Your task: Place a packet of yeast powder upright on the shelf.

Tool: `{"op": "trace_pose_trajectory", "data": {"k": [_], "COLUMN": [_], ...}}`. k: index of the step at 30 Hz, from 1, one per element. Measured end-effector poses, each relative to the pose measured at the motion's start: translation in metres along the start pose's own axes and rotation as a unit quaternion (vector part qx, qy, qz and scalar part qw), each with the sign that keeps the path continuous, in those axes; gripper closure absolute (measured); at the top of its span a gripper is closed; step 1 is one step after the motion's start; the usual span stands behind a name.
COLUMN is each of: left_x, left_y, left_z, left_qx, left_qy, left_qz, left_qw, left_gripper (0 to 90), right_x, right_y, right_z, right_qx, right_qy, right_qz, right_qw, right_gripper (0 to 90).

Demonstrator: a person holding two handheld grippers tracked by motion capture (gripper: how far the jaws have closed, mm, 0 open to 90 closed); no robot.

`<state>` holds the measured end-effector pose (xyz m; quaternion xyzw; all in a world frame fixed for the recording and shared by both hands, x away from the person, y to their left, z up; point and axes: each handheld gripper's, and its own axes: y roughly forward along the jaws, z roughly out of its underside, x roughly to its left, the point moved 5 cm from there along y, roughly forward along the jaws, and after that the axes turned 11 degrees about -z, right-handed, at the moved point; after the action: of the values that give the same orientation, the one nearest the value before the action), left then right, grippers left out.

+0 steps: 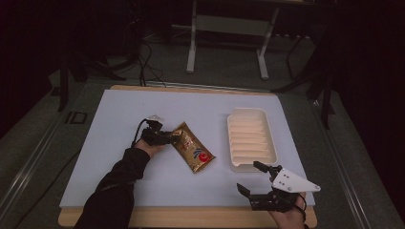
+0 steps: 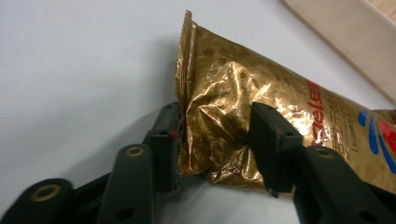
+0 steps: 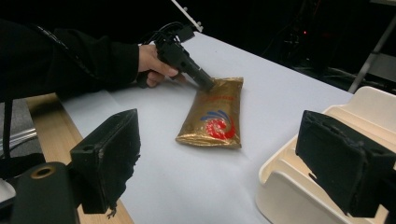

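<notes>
Now, left to right, we count:
Left hand-held gripper (image 1: 173, 137): one, jaws pinching the crumpled near end of the pouch.
Gold pouch (image 1: 193, 148): one, lying flat on the white surface (image 1: 119, 157), mid-table.
Cream tray (image 1: 250, 139): one, ridged, right of the pouch.
Right hand-held gripper (image 1: 252, 178): one, jaws spread wide, holding nothing, near the tray's corner.

- A table (image 1: 143, 219) with a pale wooden edge carries a light blue-grey mat (image 1: 200, 105) over nearly its whole top.
- A gold foil pouch (image 1: 192, 148) with a red and blue emblem lies flat on the mat near the middle, set at a slant.
- A cream ribbed tray (image 1: 250, 140) rests on the mat to the right of the pouch, apart from it.
</notes>
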<state>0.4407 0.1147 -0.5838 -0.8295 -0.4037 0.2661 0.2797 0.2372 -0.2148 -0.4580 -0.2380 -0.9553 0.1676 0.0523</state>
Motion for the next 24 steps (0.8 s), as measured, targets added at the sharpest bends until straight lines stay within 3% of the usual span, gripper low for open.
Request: {"op": "trace_pose_trajectory", "data": {"k": [3, 5, 7, 9, 10, 14, 18, 19, 24], "left_x": [-0.001, 0.000, 0.000, -0.001, -0.003, -0.009, -0.014, -0.019, -0.034], "left_y": [0.001, 0.002, 0.002, 0.002, 0.001, -0.002, -0.007, -0.014, -0.031], "left_z": [0.000, 0.000, 0.000, -0.001, -0.002, -0.007, -0.013, -0.018, -0.031], "left_qx": [0.004, 0.008, 0.009, 0.013, 0.016, 0.011, 0.002, -0.006, -0.025], "left_qy": [0.003, -0.007, -0.006, -0.005, 0.009, 0.020, 0.030, 0.042, 0.060], "left_qz": [-0.003, -0.021, -0.026, -0.031, -0.045, -0.059, -0.063, -0.063, -0.053], "left_qw": [1.0000, 0.9997, 0.9996, 0.9994, 0.9988, 0.9980, 0.9976, 0.9971, 0.9965], "left_gripper": [73.7, 82.6, 86.4, 87.5, 88.3, 90.0, 90.0, 90.0, 90.0], "right_x": [0.000, 0.001, 0.000, 0.000, 0.000, 0.000, 0.000, 0.000, -0.001], "right_y": [0.000, 0.000, 0.000, 0.000, 0.000, 0.000, -0.002, -0.002, -0.003], "right_z": [0.000, 0.000, 0.000, 0.000, 0.000, -0.001, -0.001, -0.002, -0.002], "right_qx": [0.000, -0.001, -0.001, 0.000, 0.000, -0.003, -0.004, -0.005, -0.003], "right_qy": [0.001, 0.000, 0.000, 0.002, 0.002, 0.001, 0.001, 0.001, 0.001], "right_qz": [-0.001, -0.001, -0.002, -0.001, -0.002, 0.000, 0.001, 0.002, 0.002], "right_qw": [1.0000, 1.0000, 1.0000, 1.0000, 1.0000, 1.0000, 1.0000, 1.0000, 1.0000], "right_gripper": [13.7, 13.8, 13.8, 13.8, 13.8, 14.0, 14.0, 14.0, 14.3]}}
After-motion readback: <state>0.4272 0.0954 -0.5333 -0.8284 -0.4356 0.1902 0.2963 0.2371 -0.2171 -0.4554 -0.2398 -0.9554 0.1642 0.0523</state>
